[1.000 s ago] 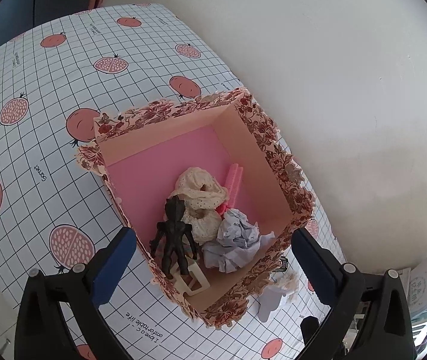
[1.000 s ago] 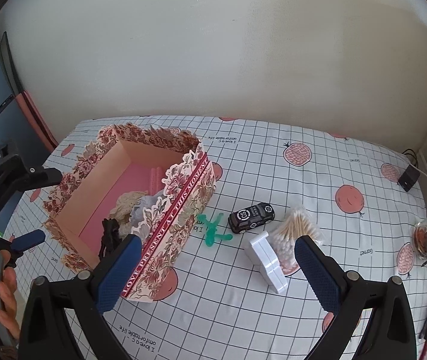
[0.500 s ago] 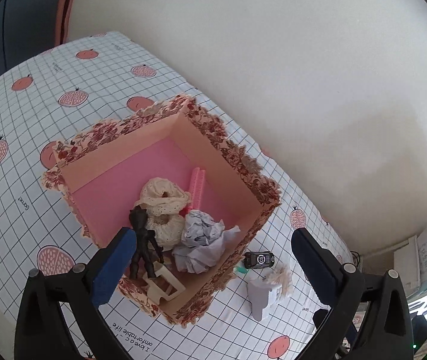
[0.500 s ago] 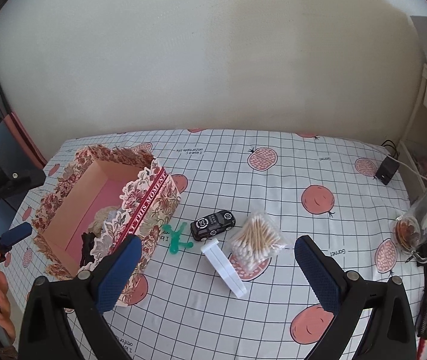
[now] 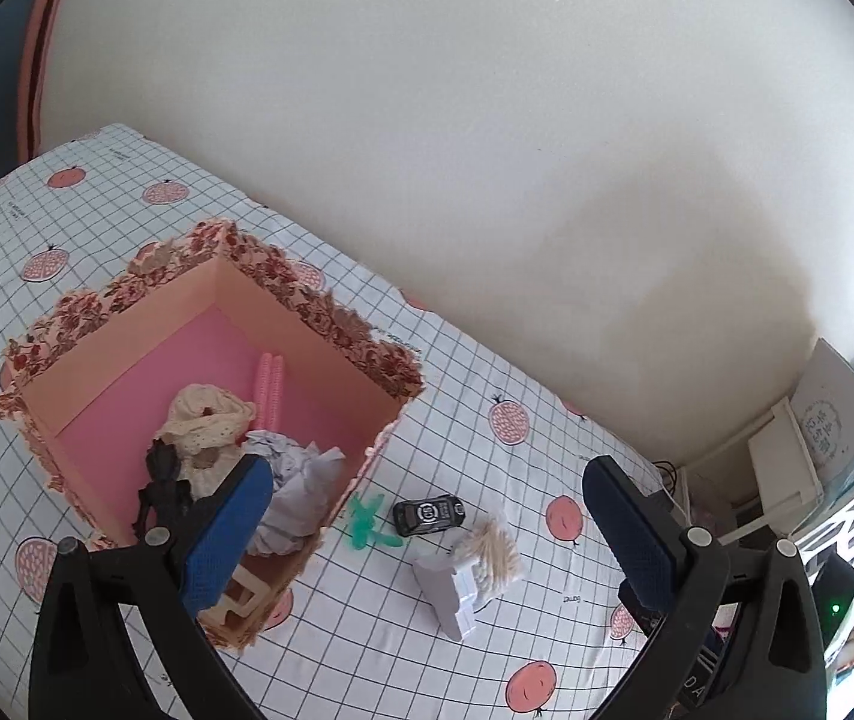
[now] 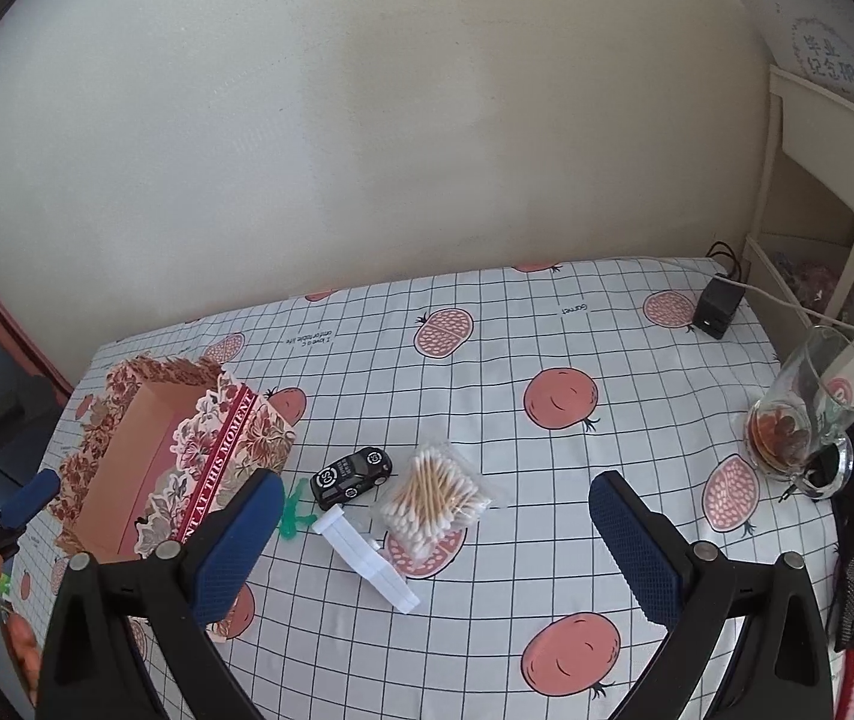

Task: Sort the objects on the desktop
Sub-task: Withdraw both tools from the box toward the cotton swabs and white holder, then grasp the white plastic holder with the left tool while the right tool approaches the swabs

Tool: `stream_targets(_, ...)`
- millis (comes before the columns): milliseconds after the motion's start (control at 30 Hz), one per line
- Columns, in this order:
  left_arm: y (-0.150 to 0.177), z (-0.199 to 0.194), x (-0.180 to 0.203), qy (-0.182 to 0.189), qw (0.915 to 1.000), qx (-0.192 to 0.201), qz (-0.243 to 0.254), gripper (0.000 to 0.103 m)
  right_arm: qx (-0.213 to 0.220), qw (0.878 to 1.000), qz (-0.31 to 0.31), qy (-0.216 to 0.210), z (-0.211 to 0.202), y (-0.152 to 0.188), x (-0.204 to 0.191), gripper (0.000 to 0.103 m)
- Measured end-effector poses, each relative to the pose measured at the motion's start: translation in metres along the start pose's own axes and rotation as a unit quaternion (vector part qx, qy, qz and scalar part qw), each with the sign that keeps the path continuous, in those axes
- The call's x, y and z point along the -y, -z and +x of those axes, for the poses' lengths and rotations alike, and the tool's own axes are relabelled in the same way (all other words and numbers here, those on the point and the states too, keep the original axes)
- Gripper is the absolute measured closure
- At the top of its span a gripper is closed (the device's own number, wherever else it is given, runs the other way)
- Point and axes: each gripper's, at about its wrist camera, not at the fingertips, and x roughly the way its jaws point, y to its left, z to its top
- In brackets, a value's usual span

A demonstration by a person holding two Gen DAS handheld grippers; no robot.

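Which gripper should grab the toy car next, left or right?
Probably right. The right hand-held gripper is open and faces the toy car on the cloth; the left hand-held gripper, also open, hangs nearer the box.

We see both views in soft, even daylight, bright enough to read the print on the surface clearly. The wall looks slightly washed out in the left view, warmer and creamier in the right. Shadows are faint and diffuse, with only a pale smudge on the wall. Strong fisheye bending curves the grid lines, and black vignette rims every corner. The far right edge of the left view is overexposed and smeared.
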Motion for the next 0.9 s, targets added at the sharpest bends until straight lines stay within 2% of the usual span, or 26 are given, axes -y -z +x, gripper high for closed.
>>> stream_targets(200, 0.021, 0.028, 0.03, 0.022, 0.9978, -0.043, 0.045, 0.0, -0.012, 0.999, 0.034, 0.02, 0.006, -0.002, 0.022, 0.0)
stream_targets(367, 0.039, 0.053, 0.043, -0.021, 0.9937, -0.078, 0.077, 0.0, -0.048, 0.995, 0.08, 0.037, 0.02, 0.003, 0.044, 0.0)
stream_targets(433, 0.045, 0.066, 0.044, -0.03, 0.9916, -0.101, 0.075, 0.0, -0.058, 0.993, 0.092, 0.042, 0.025, 0.005, 0.051, 0.0)
stream_targets(600, 0.059, 0.094, 0.045, -0.023, 0.9862, -0.152, 0.062, 0.0, -0.065, 0.99, 0.115, 0.05, 0.033, 0.007, 0.063, 0.0)
stream_targets(800, 0.074, 0.116, 0.047, -0.023, 0.9825, -0.177, 0.051, 0.0, -0.07, 0.989, 0.124, 0.048, 0.041, 0.008, 0.067, 0.0)
stream_targets(900, 0.078, 0.125, 0.044, -0.03, 0.98, -0.19, 0.05, 0.007, -0.072, 0.988, 0.126, 0.05, 0.045, 0.009, 0.069, 0.0)
